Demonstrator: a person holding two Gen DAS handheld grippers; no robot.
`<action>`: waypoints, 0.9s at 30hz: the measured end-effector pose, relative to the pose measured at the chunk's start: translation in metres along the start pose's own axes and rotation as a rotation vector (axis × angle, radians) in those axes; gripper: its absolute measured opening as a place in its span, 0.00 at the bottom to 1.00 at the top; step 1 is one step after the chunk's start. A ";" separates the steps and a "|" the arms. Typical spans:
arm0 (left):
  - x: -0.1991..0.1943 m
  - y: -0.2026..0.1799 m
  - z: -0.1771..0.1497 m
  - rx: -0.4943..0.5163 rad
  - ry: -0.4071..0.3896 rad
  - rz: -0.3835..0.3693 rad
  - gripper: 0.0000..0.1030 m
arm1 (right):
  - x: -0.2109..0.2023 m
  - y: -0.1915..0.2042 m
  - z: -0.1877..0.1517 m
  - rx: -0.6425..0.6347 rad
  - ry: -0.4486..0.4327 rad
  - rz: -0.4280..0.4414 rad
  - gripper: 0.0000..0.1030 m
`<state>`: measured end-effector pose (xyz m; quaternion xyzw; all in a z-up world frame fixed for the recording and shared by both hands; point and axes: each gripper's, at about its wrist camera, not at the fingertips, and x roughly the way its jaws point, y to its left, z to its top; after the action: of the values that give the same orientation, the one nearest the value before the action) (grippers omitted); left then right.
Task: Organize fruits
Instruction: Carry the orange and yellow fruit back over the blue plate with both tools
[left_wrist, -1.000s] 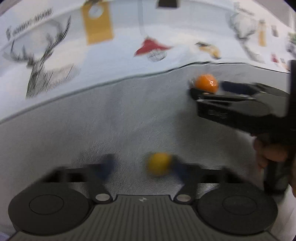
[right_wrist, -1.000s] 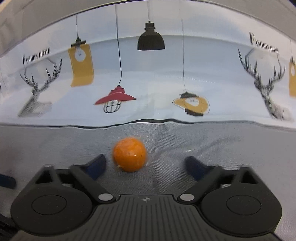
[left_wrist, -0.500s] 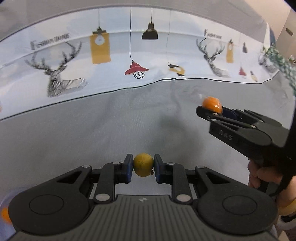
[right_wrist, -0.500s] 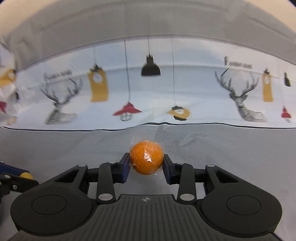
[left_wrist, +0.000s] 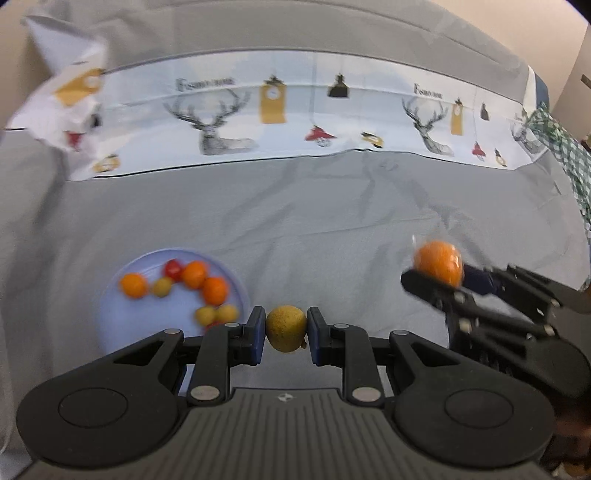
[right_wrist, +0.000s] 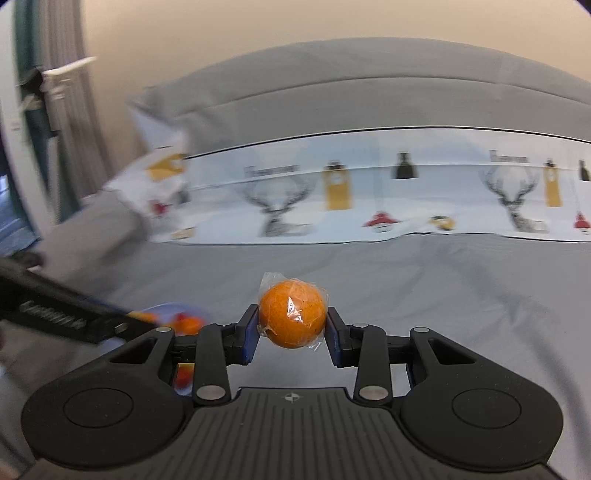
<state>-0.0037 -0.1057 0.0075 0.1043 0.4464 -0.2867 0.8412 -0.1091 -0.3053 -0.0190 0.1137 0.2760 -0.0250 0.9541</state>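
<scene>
My left gripper (left_wrist: 286, 338) is shut on a small yellow fruit (left_wrist: 286, 333) and holds it above the grey bedsheet. My right gripper (right_wrist: 291, 334) is shut on a plastic-wrapped orange (right_wrist: 292, 319); that orange also shows in the left wrist view (left_wrist: 439, 262), to the right of my left gripper. A light blue plate (left_wrist: 122, 325) lies on the sheet, left of and beyond my left gripper, with several small orange, yellow and red fruits on it. In the right wrist view the plate (right_wrist: 166, 308) is low on the left, mostly hidden behind the left gripper.
A white cloth band (left_wrist: 295, 122) printed with deer and lamps runs across the far side of the bed. A crumpled white cloth (left_wrist: 62, 99) lies far left. A green checked fabric (left_wrist: 565, 147) hangs at the far right. Grey sheet (left_wrist: 332, 221) spreads between.
Both grippers closed on their fruits within the last second and have since risen and pulled back. The plate of fruits has come into the left wrist view.
</scene>
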 end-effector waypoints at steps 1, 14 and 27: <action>-0.010 0.006 -0.007 -0.008 -0.007 0.011 0.25 | -0.007 0.012 -0.002 -0.011 0.002 0.021 0.37; -0.098 0.068 -0.095 -0.121 -0.087 0.120 0.25 | -0.059 0.133 -0.030 -0.159 0.054 0.186 0.37; -0.118 0.070 -0.112 -0.147 -0.140 0.098 0.25 | -0.077 0.156 -0.038 -0.237 0.036 0.173 0.37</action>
<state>-0.0921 0.0456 0.0324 0.0437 0.4009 -0.2182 0.8887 -0.1769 -0.1455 0.0227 0.0242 0.2834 0.0922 0.9542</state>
